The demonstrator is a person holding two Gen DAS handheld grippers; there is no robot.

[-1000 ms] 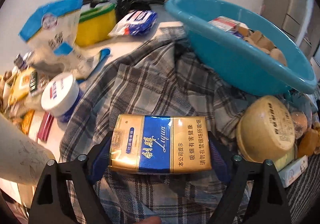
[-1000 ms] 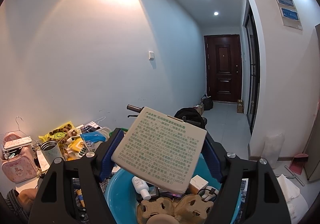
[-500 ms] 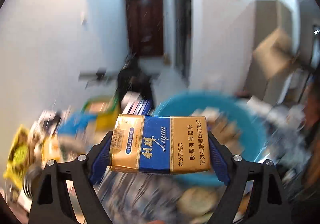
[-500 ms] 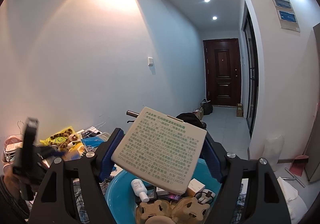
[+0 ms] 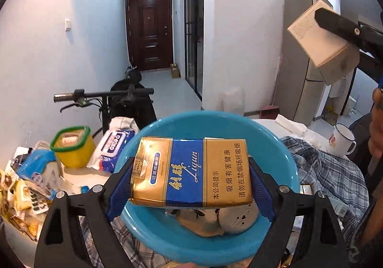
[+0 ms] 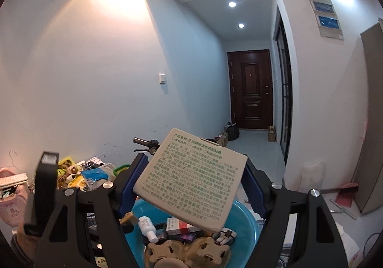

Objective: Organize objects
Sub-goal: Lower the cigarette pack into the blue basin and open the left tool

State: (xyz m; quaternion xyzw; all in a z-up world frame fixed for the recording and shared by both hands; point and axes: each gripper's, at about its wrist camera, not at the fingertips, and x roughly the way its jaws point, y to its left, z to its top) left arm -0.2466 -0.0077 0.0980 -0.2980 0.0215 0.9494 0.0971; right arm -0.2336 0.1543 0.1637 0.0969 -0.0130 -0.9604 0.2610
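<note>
Left tongs [image 5: 191, 186] grip a cigarette pack [image 5: 191, 172] above the blue basin [image 5: 275, 138] – right tongs [image 6: 189, 186] clamp a beige carton [image 6: 191, 179] (tilted).

The cigarette pack [image 5: 191, 173] is gold with a blue band across its middle and Chinese print on its right end; it lies flat and lengthwise, clamped at both short ends between blue-padded fingers [image 5: 122, 190], held in the air above the blue basin [image 5: 282, 148]. The pale square box [image 6: 191, 180], its face covered in green Chinese text, sits tilted with one corner up, gripped at two opposite sides, also above the basin. The basin is round, turquoise plastic, holding a small white bottle [image 6: 148, 225], a red-and-white pack [image 6: 182, 223] and tan egg-carton pieces [image 6: 186, 252]
</note>
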